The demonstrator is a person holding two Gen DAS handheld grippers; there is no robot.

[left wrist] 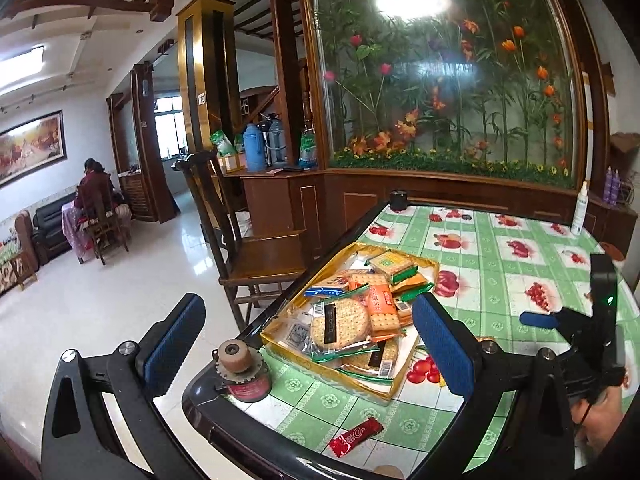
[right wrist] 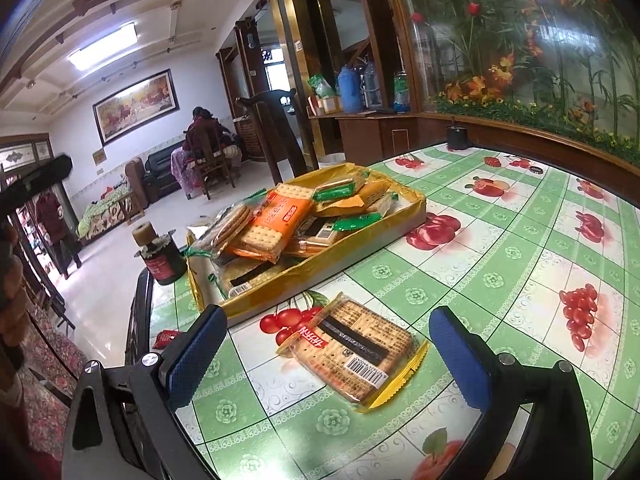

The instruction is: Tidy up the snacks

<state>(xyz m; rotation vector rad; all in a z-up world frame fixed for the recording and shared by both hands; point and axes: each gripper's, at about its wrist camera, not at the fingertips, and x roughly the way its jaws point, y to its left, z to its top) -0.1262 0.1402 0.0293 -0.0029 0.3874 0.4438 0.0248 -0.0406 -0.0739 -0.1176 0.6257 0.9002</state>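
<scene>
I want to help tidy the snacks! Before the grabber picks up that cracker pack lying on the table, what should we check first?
1. Right gripper open wide enough: ok, its blue fingers stand apart on either side of the pack.
2. Cracker pack lying flat and free on the tablecloth: ok, nothing rests on it.
3. Gold tray has room: not ok, snack packs are heaped above its rim.
4. Left gripper out of the way: ok, open and empty, by the table's corner.
5. Red candy wrapper safe: not ok, it lies close to the table edge.
6. Pack's weight: cannot tell.
</scene>
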